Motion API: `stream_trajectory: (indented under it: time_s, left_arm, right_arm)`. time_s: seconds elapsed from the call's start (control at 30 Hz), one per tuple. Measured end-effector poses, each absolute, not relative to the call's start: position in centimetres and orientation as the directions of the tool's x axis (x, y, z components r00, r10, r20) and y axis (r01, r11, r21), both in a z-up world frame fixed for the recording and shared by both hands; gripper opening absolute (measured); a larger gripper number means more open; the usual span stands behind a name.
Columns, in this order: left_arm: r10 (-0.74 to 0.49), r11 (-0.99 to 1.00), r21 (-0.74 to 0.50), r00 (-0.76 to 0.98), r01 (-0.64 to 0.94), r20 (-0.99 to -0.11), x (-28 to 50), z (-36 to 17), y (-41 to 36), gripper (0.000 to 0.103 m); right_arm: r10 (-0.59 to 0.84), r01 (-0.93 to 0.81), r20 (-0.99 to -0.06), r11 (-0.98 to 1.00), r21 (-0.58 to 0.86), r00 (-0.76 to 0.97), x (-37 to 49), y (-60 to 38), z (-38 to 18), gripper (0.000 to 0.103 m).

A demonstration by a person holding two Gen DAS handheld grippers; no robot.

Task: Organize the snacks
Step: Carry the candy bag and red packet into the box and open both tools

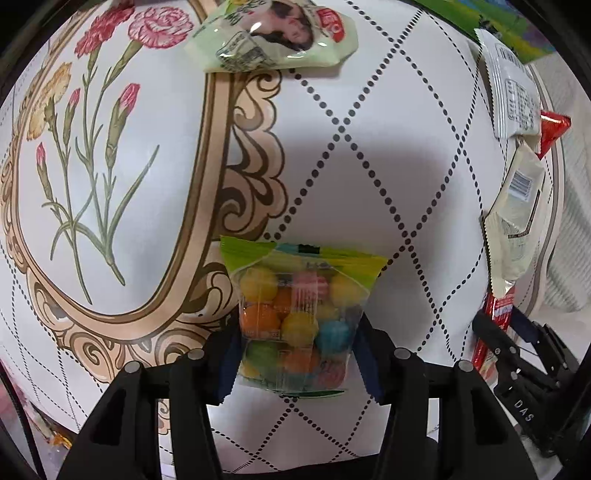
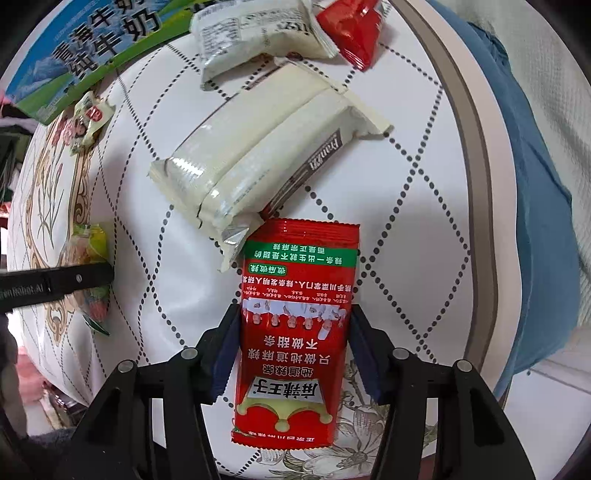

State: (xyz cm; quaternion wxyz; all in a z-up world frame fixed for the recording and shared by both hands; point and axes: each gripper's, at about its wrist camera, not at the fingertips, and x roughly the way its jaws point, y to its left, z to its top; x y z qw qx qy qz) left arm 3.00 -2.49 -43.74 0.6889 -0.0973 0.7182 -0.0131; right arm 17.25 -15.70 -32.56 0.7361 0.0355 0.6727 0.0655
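Note:
My left gripper [image 1: 300, 354] is shut on a clear bag of coloured candy balls [image 1: 295, 314] with a green top, pads pressed on both sides. The bag hangs just above the flowered tablecloth [image 1: 369, 166] and throws a shadow on it. My right gripper [image 2: 295, 350] is shut on a red spicy-snack packet [image 2: 295, 325], which sticks out forward between the fingers. From the left wrist view that red packet [image 1: 495, 328] shows edge-on at the far right. The candy bag [image 2: 92, 236] appears at the left edge of the right wrist view.
A cream packet [image 2: 258, 155], a white packet [image 2: 255, 33] and a red wrapper [image 2: 351, 29] lie ahead of the right gripper. A green milk carton [image 2: 92, 48] stands at the back. A pale green packet [image 1: 273, 33] lies farther off. Blue cloth [image 2: 535, 184] hangs past the table rim.

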Motion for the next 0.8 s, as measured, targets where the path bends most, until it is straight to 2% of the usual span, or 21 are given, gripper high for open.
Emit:
stream_trajectory:
  time_s: [0.07,0.13,0.27,0.47,0.63,0.8]
  left_arm:
    - [-0.137,0.985,-0.134,-0.021,-0.106,-0.990,2.8,-43.2,-3.5,0.049]
    - [-0.138,0.986,-0.136,-0.010,-0.095,-0.990,2.5,-42.4,-4.0,0.046]
    - [-0.164,0.984,-0.166,0.040,-0.067,-0.986,2.3,-39.4,-4.2,0.046]
    - [-0.261,0.961,-0.271,0.168,-0.045,-0.951,3.8,-31.5,-4.2,0.046]
    - [-0.323,0.939,-0.342,0.281,-0.020,-0.904,7.1,-24.0,-3.4,0.046]
    - [-0.301,0.943,-0.332,0.358,-0.026,-0.884,11.8,-19.4,-1.4,0.046]
  right_arm:
    - [0.146,-0.050,-0.985,0.989,0.142,0.087,17.1,-15.9,-32.5,0.057]
    - [0.160,-0.052,-0.983,0.986,0.156,0.085,17.4,-17.5,-32.5,0.051]
    - [0.228,-0.039,-0.970,0.974,0.225,0.079,16.5,-18.7,-30.2,0.049]
    - [0.308,-0.096,-0.936,0.951,0.295,0.168,17.9,-18.8,-22.5,0.049]
    - [0.412,-0.181,-0.864,0.910,0.374,0.289,22.0,-17.3,-15.1,0.049]
    - [0.442,-0.264,-0.784,0.896,0.358,0.437,28.2,-14.3,-9.0,0.049]
